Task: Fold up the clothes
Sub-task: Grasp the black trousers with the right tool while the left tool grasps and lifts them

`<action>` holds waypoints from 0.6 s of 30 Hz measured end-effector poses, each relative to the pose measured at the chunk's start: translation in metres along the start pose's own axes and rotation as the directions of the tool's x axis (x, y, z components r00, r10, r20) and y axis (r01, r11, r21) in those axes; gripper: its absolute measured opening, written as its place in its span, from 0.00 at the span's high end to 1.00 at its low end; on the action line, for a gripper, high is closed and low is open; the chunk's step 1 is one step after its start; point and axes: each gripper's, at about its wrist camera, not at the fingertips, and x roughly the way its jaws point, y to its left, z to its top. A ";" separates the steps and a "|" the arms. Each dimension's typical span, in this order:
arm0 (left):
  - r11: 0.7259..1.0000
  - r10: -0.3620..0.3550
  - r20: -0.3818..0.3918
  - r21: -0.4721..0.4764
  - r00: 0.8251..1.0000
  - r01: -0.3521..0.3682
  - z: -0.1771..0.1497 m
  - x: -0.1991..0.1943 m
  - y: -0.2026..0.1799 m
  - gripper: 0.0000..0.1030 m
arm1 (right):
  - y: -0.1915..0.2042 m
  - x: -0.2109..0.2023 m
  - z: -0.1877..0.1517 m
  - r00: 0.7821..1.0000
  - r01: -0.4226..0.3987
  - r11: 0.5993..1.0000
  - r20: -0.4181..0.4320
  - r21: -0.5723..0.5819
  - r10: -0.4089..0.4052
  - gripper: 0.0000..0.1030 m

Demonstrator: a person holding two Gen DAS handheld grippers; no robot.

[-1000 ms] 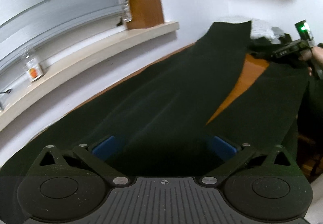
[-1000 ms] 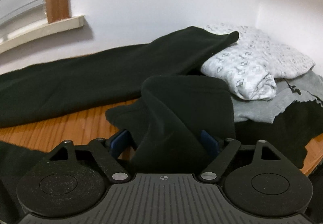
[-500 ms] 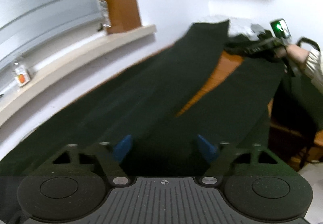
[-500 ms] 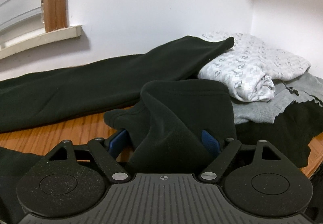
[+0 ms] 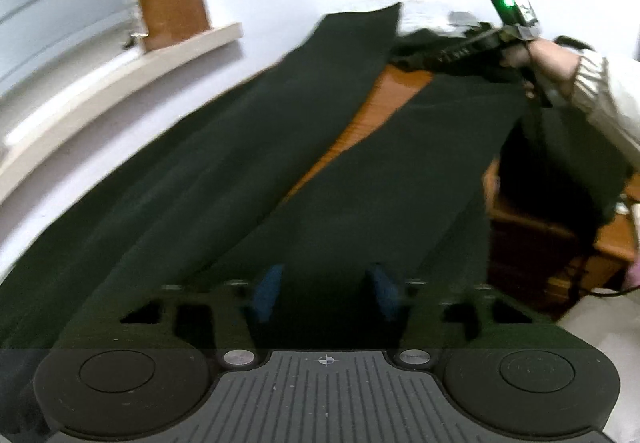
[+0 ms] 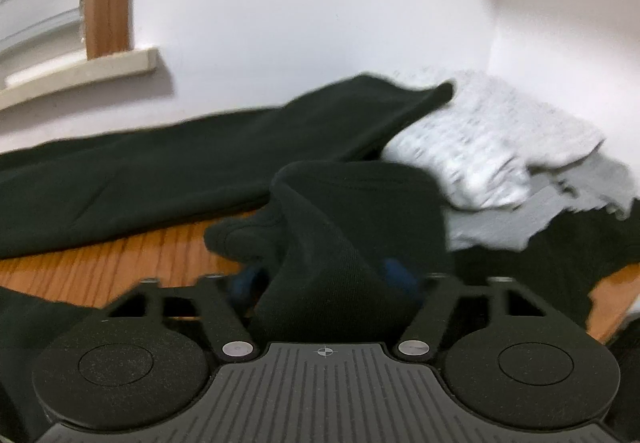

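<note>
**Both grippers closing on the dark trousers**

I have dark trousers (image 5: pixel 248 147) spread on the wooden table (image 5: pixel 384 103), under the window sill (image 5: pixel 120 71). In my left wrist view their long axis runs from the near left to the far right. The two legs split apart toward the far end, leaving a wedge of bare wood between them. The left leg lies along the wall, and its end rests against a pale patterned cloth (image 6: pixel 472 147) in the far corner.

My left gripper (image 5: pixel 326 293) sits at the near end of the trousers. Its jaws are closing, by now fairly narrow, with dark cloth between the blue pads. The picture is blurred, so I cannot tell whether the pads press on it yet.

My right gripper (image 6: pixel 326 277) is at the far end of the right leg, held by a hand (image 5: pixel 548 63) in a pale knitted sleeve. Its jaws are closing too, and a raised fold of the leg stands between the pads and hides most of them. Whether they grip it I cannot tell.

Right of that fold lies grey cloth (image 6: pixel 500 219), with more dark cloth (image 6: pixel 560 255) nearer me.
</note>
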 end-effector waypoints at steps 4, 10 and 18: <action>1.000 0.013 0.064 -0.005 0.998 -0.012 0.008 -0.009 0.003 0.93 | -0.030 -0.030 0.011 0.997 -0.064 0.991 0.059 0.121 0.057 0.80; 0.993 0.037 0.208 -0.115 0.977 -0.013 0.029 -0.035 0.032 0.94 | -0.085 -0.092 0.039 0.975 -0.119 0.937 0.218 0.329 0.048 0.83; 0.929 0.047 0.099 -0.369 0.994 -0.008 0.034 0.033 0.125 0.90 | -0.094 -0.049 0.090 0.976 -0.142 0.886 0.213 0.442 0.050 0.65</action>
